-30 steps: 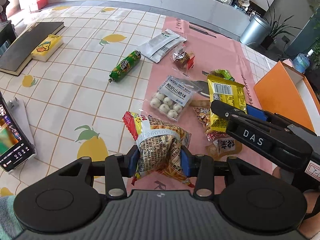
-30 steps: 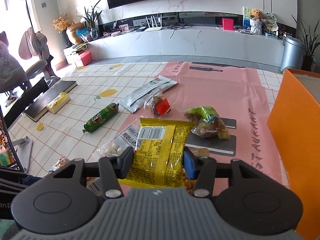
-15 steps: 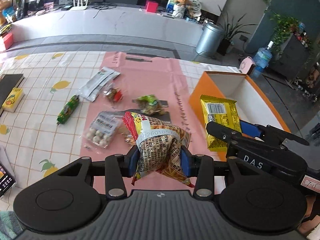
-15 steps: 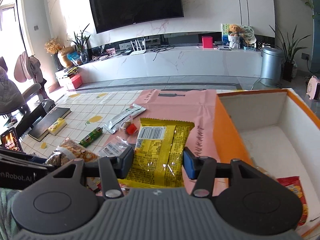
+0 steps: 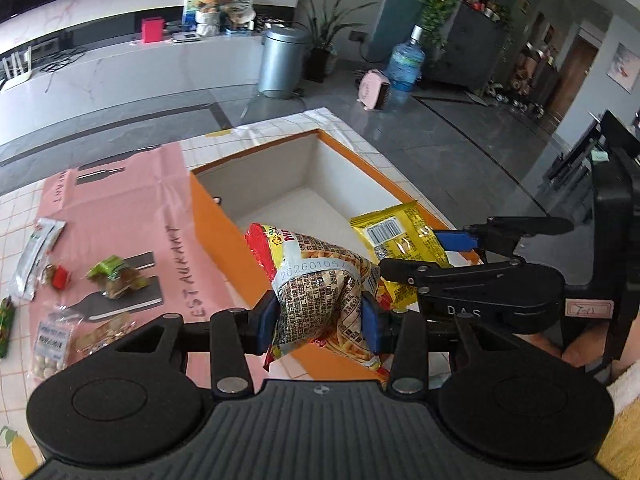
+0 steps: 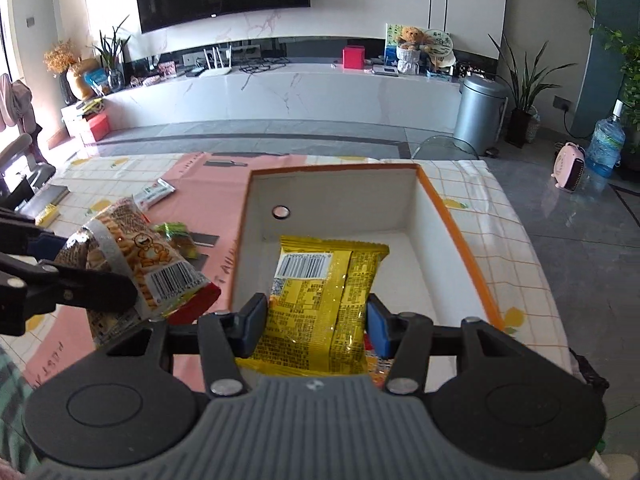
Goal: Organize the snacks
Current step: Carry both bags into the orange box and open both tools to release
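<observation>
2 grippers clenched | left gripper point(image 5: 319, 320): noodle bag point(image 5: 320, 280) | right gripper point(image 6: 316, 322): yellow packet point(image 6: 320, 300) over orange box point(image 6: 456, 224)

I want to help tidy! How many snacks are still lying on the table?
6, all left of the orange box: white packet, red-wrapped sweet, green pack, bag of white balls, clear brownish pack, and green sausage at the picture's left edge. More may be hidden.

bright daylight is coming in from a window point(image 6: 16, 80) at far left, blowing out w/ glare. fisheye is bending edges, corners are vignetting dark. centre is staying sharp, shadows soft.
</observation>
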